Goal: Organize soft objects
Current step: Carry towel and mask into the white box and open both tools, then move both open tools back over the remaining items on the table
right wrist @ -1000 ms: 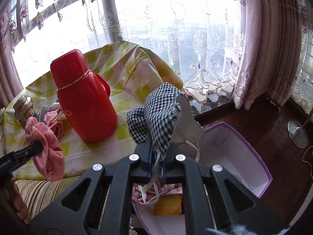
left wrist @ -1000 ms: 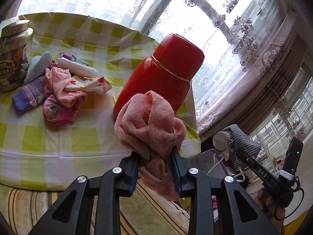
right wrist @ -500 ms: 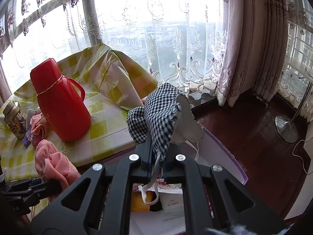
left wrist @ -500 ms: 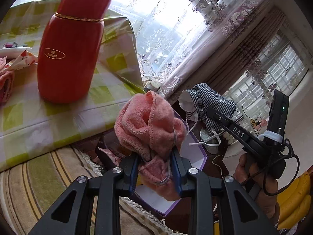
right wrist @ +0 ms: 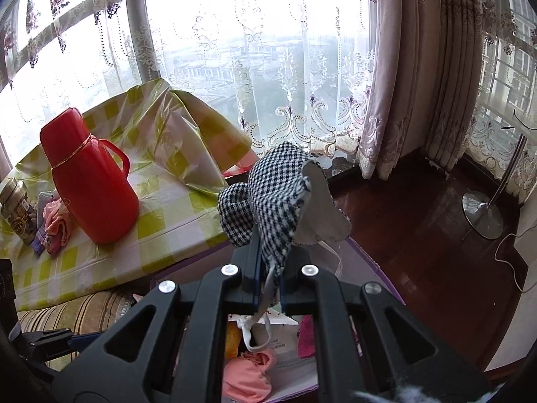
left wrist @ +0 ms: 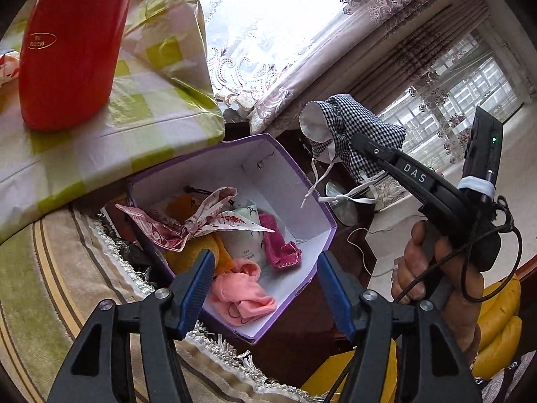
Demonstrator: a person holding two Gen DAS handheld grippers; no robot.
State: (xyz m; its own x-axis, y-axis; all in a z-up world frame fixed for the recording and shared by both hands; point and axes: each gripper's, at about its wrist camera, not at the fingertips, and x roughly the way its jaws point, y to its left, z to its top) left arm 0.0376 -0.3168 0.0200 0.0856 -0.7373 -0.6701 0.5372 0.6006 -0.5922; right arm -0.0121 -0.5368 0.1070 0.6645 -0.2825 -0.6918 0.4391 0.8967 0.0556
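Note:
My left gripper (left wrist: 265, 275) is open and empty above the near corner of a purple box (left wrist: 302, 168) with white inside. A pink cloth (left wrist: 241, 295) lies in the box below it, with a magenta cloth (left wrist: 280, 241), a yellow soft item (left wrist: 194, 252) and a red-patterned fabric bow (left wrist: 201, 221). My right gripper (right wrist: 268, 265) is shut on a black-and-white checked cloth hat (right wrist: 275, 194) with white ties, held above the box; it also shows in the left wrist view (left wrist: 355, 134). The pink cloth (right wrist: 245, 376) shows under the right gripper.
A red thermos (right wrist: 90, 178) stands on the table with a green-checked cover (right wrist: 174, 211), with a jar (right wrist: 16, 208) and more soft items (right wrist: 55, 221) at its far left. A striped cushion (left wrist: 67, 285) lies beside the box. Curtains and a lamp base (right wrist: 483, 208) are to the right.
My left gripper opened and dropped the pink cloth into the box. It also swung right from the table to over the box. The right gripper still holds the checked hat.

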